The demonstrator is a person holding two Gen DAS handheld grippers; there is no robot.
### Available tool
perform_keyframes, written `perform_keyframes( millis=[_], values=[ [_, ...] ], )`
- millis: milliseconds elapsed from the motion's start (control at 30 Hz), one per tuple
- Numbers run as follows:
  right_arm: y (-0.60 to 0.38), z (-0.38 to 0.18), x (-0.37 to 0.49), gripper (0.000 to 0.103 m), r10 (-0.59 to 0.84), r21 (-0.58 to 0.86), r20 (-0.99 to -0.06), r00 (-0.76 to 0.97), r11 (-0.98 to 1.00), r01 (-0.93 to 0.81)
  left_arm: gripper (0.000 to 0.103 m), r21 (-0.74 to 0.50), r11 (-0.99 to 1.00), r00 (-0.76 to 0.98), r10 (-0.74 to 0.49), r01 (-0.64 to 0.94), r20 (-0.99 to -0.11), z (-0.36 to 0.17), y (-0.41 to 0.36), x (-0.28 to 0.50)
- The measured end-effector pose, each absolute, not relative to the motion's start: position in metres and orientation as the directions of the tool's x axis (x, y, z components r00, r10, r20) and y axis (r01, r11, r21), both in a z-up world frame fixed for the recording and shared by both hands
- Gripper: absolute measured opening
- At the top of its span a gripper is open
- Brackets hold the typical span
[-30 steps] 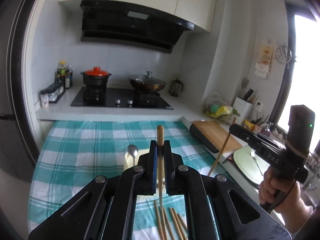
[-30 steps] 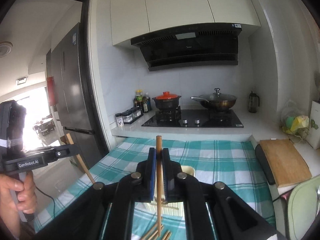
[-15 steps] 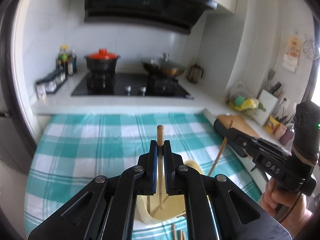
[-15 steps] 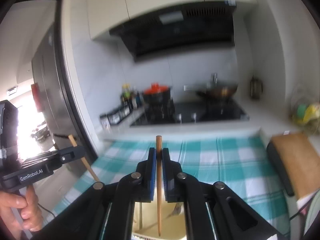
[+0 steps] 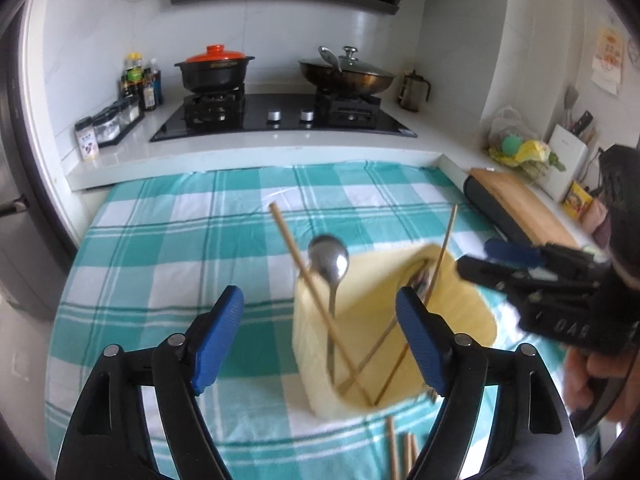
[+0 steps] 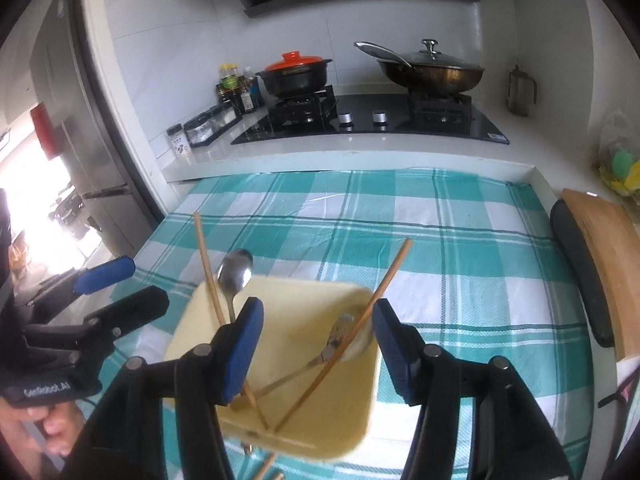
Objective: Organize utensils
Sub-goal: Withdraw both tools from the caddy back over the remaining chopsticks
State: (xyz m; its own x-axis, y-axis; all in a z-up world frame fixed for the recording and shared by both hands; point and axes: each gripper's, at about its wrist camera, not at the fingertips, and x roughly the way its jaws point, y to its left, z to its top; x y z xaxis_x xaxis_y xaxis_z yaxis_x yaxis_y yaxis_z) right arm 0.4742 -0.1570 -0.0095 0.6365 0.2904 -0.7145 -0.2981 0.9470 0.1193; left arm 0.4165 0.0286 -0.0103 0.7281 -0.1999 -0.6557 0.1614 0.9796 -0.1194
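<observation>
A pale yellow utensil holder (image 5: 460, 308) (image 6: 320, 420) stands on the teal checked cloth (image 5: 180, 240). Two wooden chopsticks lean free in it: one to the left (image 5: 296, 256) (image 6: 206, 264), one to the right (image 5: 444, 248) (image 6: 384, 280). A metal spoon (image 5: 330, 260) (image 6: 236, 270) stands beside the left one, and another utensil (image 6: 340, 332) lies inside. My left gripper (image 5: 318, 308) (image 6: 128, 286) and right gripper (image 6: 318, 312) (image 5: 488, 260) hover over the holder, jaws opening, pads touching nothing. Loose chopsticks (image 5: 400, 452) lie on the cloth in front.
Behind the cloth runs a white counter with a hob, a black pot with a red lid (image 5: 214, 68) and a lidded wok (image 5: 346, 72). Spice jars (image 5: 108, 124) stand at the left. A wooden cutting board (image 5: 520, 208) lies along the right edge.
Both grippers came down over the yellow holder. Each had been shut on a chopstick and has opened; the two chopsticks now lean loose inside the holder.
</observation>
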Motion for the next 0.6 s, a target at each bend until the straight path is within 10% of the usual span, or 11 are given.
perform_keyframes(
  millis=[600],
  values=[
    [-0.188,-0.018,0.251,0.071,0.148,-0.149,-0.629,0.763,0.94,-0.306,0.1,0.009,0.998,0.773,-0.039,0.058,-0.634,-0.011,0.079,0.217]
  ],
)
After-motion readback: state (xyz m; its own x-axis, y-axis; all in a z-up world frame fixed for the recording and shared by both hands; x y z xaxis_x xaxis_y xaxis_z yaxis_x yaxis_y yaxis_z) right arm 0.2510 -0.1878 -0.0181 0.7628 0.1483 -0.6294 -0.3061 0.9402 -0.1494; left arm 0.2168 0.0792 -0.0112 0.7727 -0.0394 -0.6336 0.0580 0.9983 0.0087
